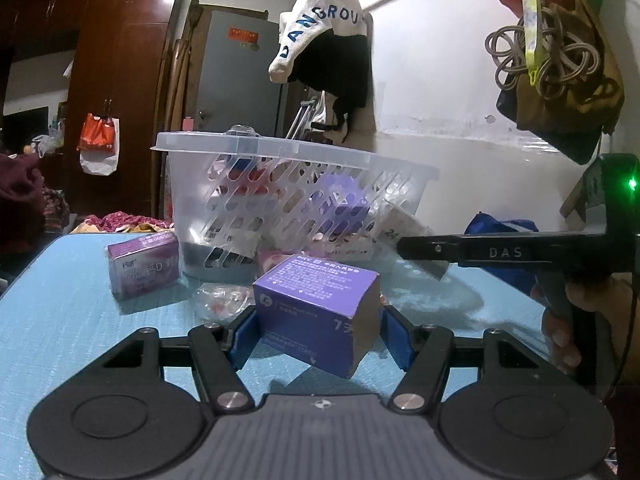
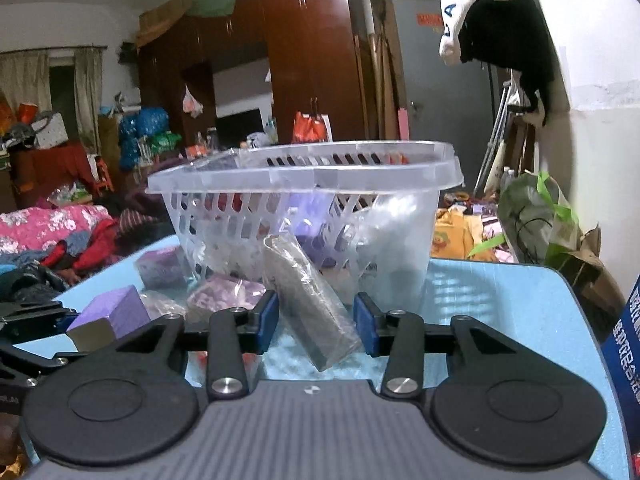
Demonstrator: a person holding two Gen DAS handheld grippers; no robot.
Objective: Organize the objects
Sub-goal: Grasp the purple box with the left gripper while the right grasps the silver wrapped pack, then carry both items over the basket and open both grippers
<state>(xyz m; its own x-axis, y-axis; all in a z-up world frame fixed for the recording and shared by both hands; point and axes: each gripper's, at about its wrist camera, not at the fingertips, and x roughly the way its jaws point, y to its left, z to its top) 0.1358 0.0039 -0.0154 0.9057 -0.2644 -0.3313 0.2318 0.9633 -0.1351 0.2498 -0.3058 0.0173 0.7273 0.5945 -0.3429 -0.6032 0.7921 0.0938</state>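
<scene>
A clear slotted plastic basket (image 1: 280, 160) with several items inside stands on the blue table; it also shows in the right wrist view (image 2: 320, 176). My left gripper (image 1: 320, 334) is shut on a purple box (image 1: 316, 304), its blue pads against both sides. My right gripper (image 2: 316, 320) is shut on a grey packet in clear wrap (image 2: 312, 300), tilted, just in front of the basket. In the left wrist view the right gripper (image 1: 424, 252) reaches in from the right beside the basket.
A second purple box (image 1: 142, 266) and a clear plastic bag (image 1: 220, 298) lie on the blue table (image 1: 60, 320) left of the basket. Another purple packet (image 2: 226, 294) lies at the basket's base. A blue bag (image 2: 626, 344) stands at the right edge.
</scene>
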